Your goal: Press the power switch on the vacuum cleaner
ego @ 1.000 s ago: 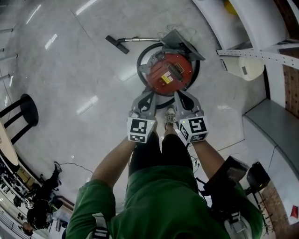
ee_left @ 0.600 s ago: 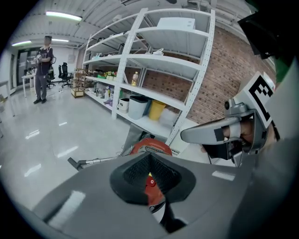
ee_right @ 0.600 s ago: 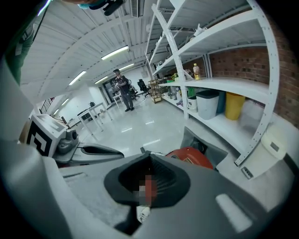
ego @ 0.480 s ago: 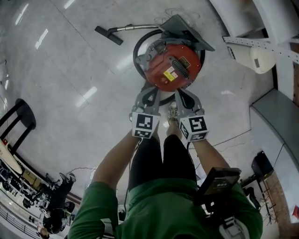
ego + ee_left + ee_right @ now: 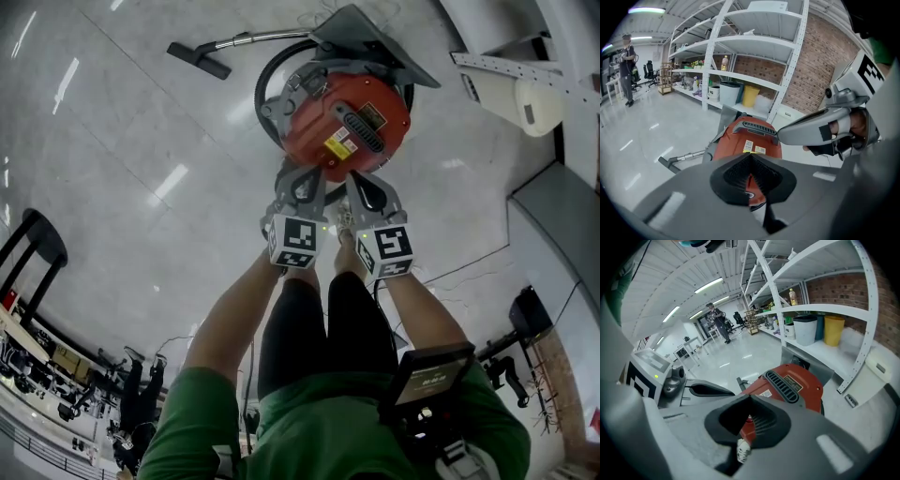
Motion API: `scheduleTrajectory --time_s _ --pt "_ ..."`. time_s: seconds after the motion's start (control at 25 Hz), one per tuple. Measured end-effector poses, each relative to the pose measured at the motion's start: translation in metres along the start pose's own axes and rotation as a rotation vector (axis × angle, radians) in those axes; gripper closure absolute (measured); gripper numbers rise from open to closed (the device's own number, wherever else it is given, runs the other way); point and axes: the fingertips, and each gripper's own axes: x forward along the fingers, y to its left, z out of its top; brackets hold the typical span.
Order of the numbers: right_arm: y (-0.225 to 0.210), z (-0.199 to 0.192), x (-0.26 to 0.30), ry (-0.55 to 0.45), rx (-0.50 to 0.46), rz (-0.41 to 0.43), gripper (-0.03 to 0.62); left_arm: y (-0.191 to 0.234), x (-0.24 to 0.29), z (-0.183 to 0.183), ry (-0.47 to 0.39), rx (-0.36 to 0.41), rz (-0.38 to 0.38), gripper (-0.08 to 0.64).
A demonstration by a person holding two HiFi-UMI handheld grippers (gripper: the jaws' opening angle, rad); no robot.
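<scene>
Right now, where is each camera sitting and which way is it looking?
Head view: on the person's head, looking steeply down at the red vacuum cleaner on the floor; both arms, the legs, the left gripper and the right gripper show.
Left gripper view: rides the left gripper, looking along its closed jaws at the vacuum cleaner and the shelves; the right gripper shows at right.
Right gripper view: rides the right gripper, looking along its closed jaws at the vacuum cleaner; the left gripper shows at left.
Shared: all three see the vacuum cleaner.
</scene>
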Motion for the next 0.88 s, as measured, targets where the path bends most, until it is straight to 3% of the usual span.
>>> scheduleTrajectory --time_s 0.48,0.88 --pt "-0.006 -0.024 0.02 0.046 0.022 -0.006 0.591 0.008 0.032 -0.022 0.086 0.042 -0.011 0.554" --pt "-0.007 -0.032 0.026 0.067 0.034 -0.012 0.591 0.008 0.033 -0.023 0.082 0.036 -0.038 0.554"
